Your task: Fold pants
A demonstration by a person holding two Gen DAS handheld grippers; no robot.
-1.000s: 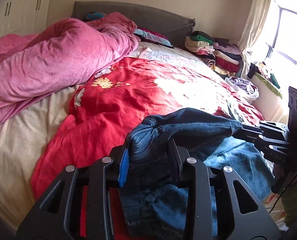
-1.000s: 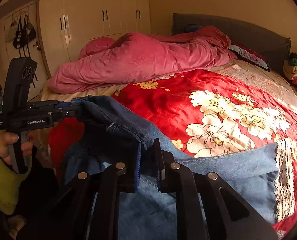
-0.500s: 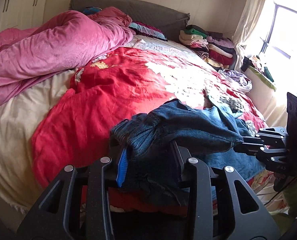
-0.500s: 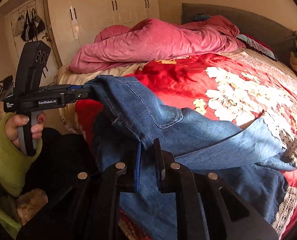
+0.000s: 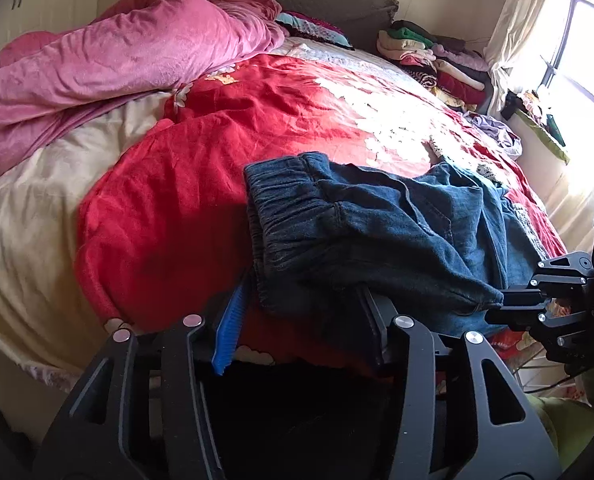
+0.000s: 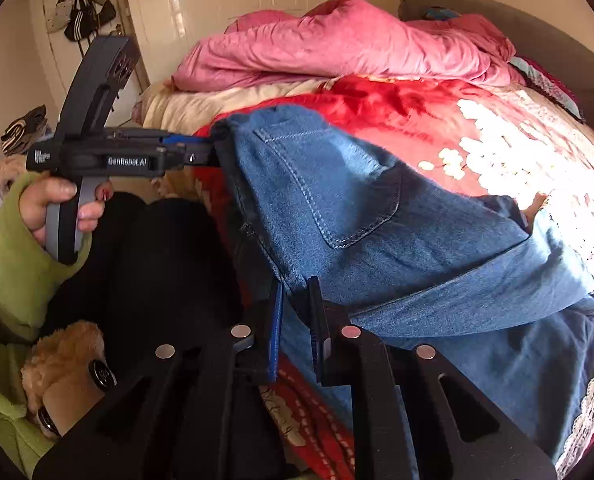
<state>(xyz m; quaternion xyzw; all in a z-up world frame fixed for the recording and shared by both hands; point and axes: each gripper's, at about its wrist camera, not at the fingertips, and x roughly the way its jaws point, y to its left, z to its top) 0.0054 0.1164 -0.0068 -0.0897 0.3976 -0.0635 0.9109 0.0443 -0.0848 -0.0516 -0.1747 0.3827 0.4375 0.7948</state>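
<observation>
Pinching jeans (image 6: 377,216), right claw (image 6: 295,300); left claw (image 5: 301,300) seemingly released, opening; quilt (image 5: 157,216) beneath.

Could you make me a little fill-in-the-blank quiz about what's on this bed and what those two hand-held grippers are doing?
1. The jeans lie on a ____ floral bedspread.
2. The crumpled quilt near the headboard is ____.
3. The right hand-held gripper is ____ on the denim.
4. The sleeve behind the left hand-held gripper is ____.

Missing words: red; pink; shut; green
</observation>
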